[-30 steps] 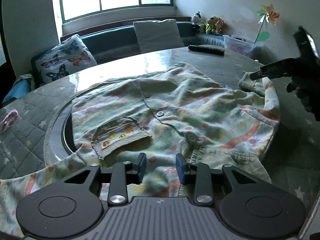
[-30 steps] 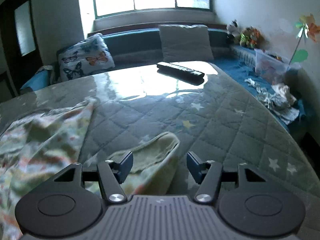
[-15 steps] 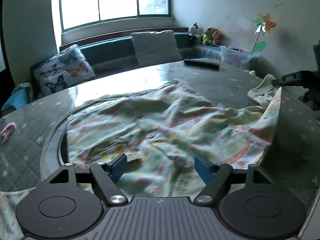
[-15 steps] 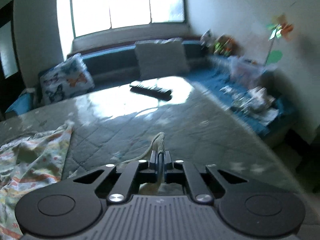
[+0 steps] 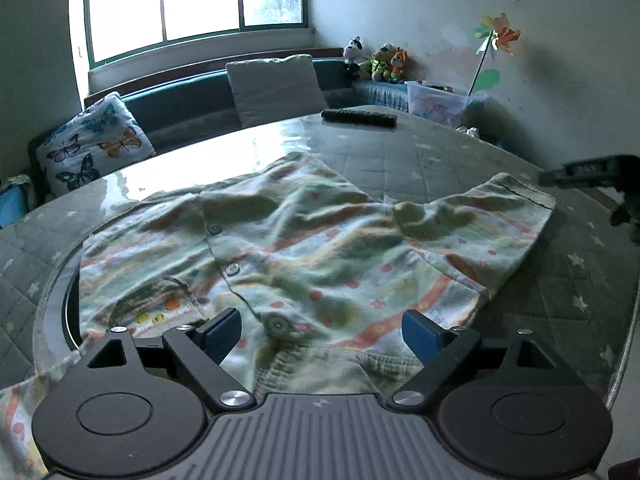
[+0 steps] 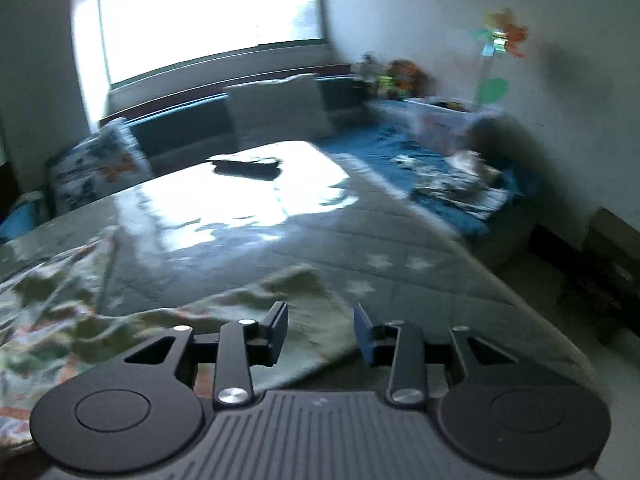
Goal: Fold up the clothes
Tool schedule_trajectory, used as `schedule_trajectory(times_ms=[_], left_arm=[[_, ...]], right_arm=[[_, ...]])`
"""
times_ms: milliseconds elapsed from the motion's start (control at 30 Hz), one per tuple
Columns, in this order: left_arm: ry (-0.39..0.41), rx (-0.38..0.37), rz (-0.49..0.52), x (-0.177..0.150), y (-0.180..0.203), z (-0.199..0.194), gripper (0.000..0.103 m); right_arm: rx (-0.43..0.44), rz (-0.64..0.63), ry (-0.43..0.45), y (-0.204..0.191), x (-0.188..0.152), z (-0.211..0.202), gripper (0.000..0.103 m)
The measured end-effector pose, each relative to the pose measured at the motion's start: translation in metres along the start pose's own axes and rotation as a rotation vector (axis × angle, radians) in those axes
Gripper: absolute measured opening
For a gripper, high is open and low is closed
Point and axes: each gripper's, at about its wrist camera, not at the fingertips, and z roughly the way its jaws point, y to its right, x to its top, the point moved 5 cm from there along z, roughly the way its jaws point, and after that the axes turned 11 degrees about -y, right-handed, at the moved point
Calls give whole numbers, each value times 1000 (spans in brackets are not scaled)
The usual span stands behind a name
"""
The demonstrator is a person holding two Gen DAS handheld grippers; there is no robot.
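A small patterned button shirt [image 5: 304, 248] lies spread face up on the quilted table [image 5: 460, 160], its right sleeve [image 5: 500, 208] stretched out flat to the right. My left gripper [image 5: 320, 330] is open just above the shirt's collar, holding nothing. My right gripper [image 6: 321, 330] is open over the sleeve [image 6: 296, 292], the cloth lying loose under the fingers. It also shows at the right edge of the left wrist view [image 5: 592, 172].
A black remote [image 5: 359, 118] lies at the far side of the table. A bench with a butterfly cushion [image 5: 92, 144], a grey cushion [image 5: 276, 88] and plush toys [image 5: 380, 64] runs behind it. The table edge [image 6: 520, 300] drops off to the right.
My right gripper, shut on the sleeve half a second ago, has opened and let it go; the sleeve now lies flat. My left gripper opened wide.
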Motion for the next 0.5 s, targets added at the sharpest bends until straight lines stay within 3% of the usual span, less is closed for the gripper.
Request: schedule_trajectory(times_ms=[33,200,333,500], left_arm=[[-3,1,-2,-1,1,0,90],[-7,14,-14,-9,-1,-2,92],[-4,23,-40,-16,-10,-9,93],[-16,27,-77,-24,-24,-10,93]], right_arm=[[26,-22,-3,-7,2,3,53],[105,-101,-45,-45,7,34,59],[72,-126,-77,-53,8,56,66],[39,-156,-70,-46,5,64,67]])
